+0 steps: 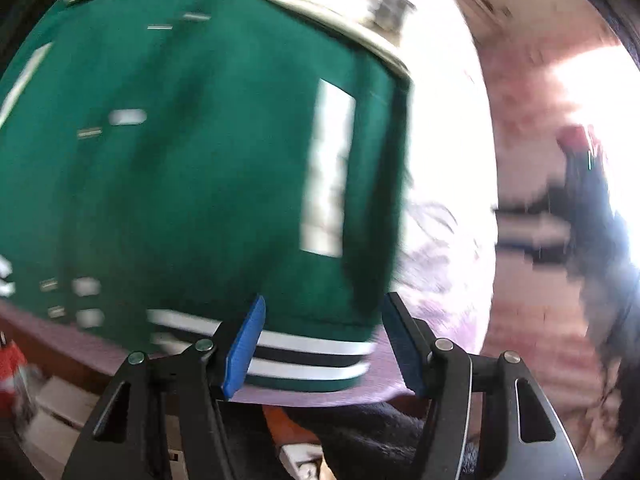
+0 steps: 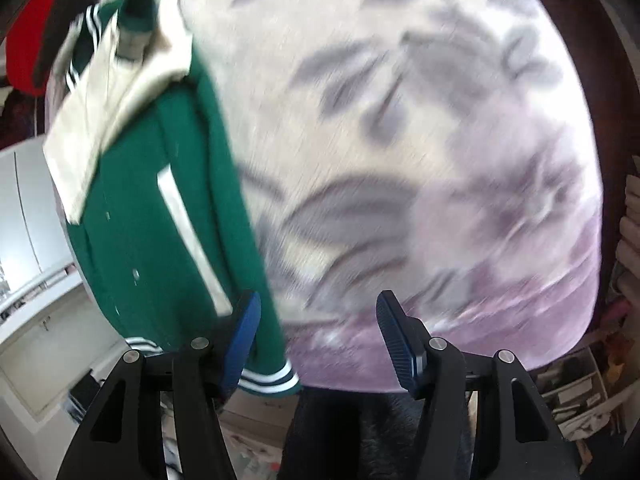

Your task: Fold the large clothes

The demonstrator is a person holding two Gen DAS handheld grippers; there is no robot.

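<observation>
A green jacket (image 1: pixel 192 168) with cream sleeves and a white-striped hem lies spread on a lilac leaf-patterned blanket (image 1: pixel 440 264). In the left wrist view my left gripper (image 1: pixel 324 344) hovers above the striped hem (image 1: pixel 312 356), its blue pads apart and nothing pinched between them. In the right wrist view the jacket (image 2: pixel 160 240) lies at the left, a cream sleeve (image 2: pixel 104 92) folded over its top. My right gripper (image 2: pixel 320 344) stands open over the blanket (image 2: pixel 400 160), beside the jacket's right edge, with nothing between its fingers. Both views are motion-blurred.
The blanket's near edge (image 2: pixel 360 380) drops off just ahead of the right gripper. A white cabinet (image 2: pixel 36 280) stands to the left, cluttered shelves (image 2: pixel 572 392) to the right. A red object (image 2: pixel 28 40) sits at the far left. Boxes (image 1: pixel 60 412) lie below the bed edge.
</observation>
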